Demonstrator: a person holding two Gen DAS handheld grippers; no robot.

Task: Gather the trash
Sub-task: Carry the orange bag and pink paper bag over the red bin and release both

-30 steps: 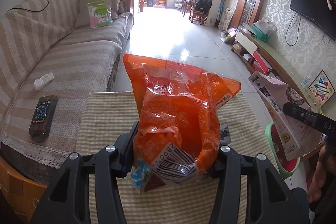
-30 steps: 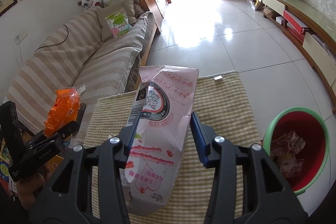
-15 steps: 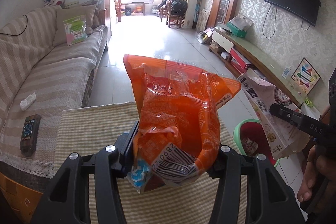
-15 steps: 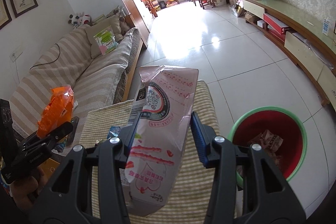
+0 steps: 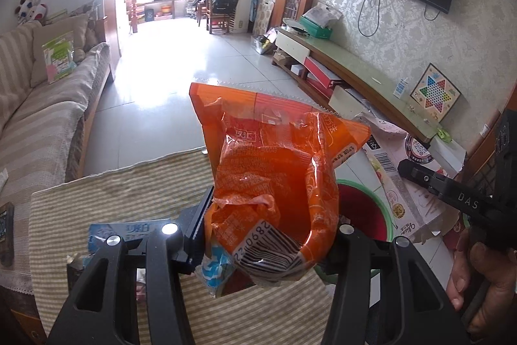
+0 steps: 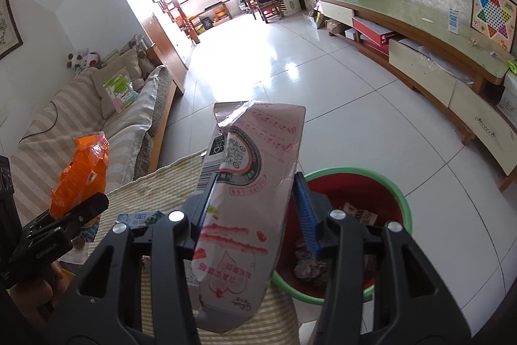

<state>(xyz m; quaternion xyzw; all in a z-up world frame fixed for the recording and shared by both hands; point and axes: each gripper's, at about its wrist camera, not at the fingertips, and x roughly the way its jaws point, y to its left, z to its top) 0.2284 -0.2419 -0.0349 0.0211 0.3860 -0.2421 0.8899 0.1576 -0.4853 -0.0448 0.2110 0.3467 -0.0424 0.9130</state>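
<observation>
- A crumpled orange plastic snack bag (image 5: pixel 274 180) was held clamped between the fingers of the left gripper (image 5: pixel 269 235), filling the centre of the left wrist view above the desk covered with a striped beige cloth (image 5: pixel 129 193).
- A pale pink printed paper packet (image 6: pixel 248 199) was gripped upright between the fingers of the right gripper (image 6: pixel 250 215) at the centre of the right wrist view.
- The round red bin with a green rim (image 6: pixel 397 186) was seen at the lower right of that view, on the floor just beside the desk, with scraps already inside.
- The carrying step was judged to be in hand: both pieces were lifted but not yet dropped.
- The next move was judged to call for the pink packet to be brought over the bin's opening and released, then the orange bag.
- A blue-and-white carton (image 5: pixel 129 231) was left lying on the cloth at the lower left.
</observation>
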